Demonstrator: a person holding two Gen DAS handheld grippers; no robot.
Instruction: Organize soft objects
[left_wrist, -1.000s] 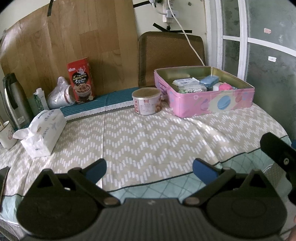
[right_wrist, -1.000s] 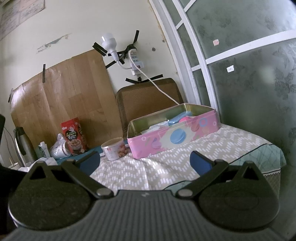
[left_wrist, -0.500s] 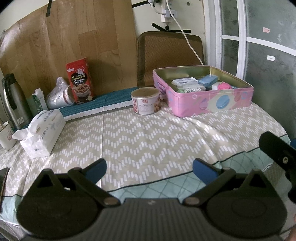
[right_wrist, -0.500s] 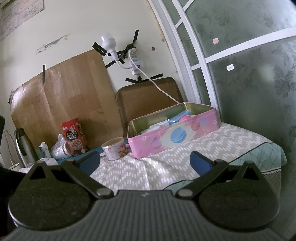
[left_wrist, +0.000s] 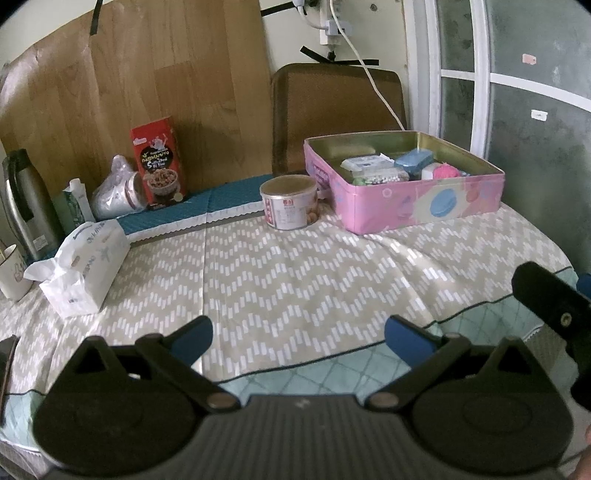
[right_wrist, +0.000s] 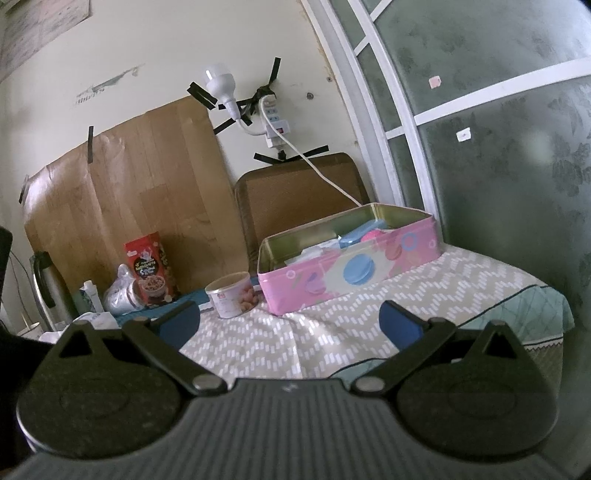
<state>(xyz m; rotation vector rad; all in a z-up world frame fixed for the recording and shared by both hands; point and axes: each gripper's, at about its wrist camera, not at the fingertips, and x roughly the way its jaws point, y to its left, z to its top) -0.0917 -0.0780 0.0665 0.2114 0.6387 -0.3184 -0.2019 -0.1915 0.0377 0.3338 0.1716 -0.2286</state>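
Both the left gripper (left_wrist: 297, 334) and right gripper (right_wrist: 290, 321) hang empty, fingers apart, near the counter's (left_wrist: 295, 273) front edge. The pink rectangular tin (left_wrist: 424, 203) of soft things sits far right; I'd approach its open top from above.

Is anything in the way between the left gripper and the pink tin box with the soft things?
Nothing visible. The open left gripper faces bare zigzag tablecloth up to the pink tin box; the round can sits left of that path.
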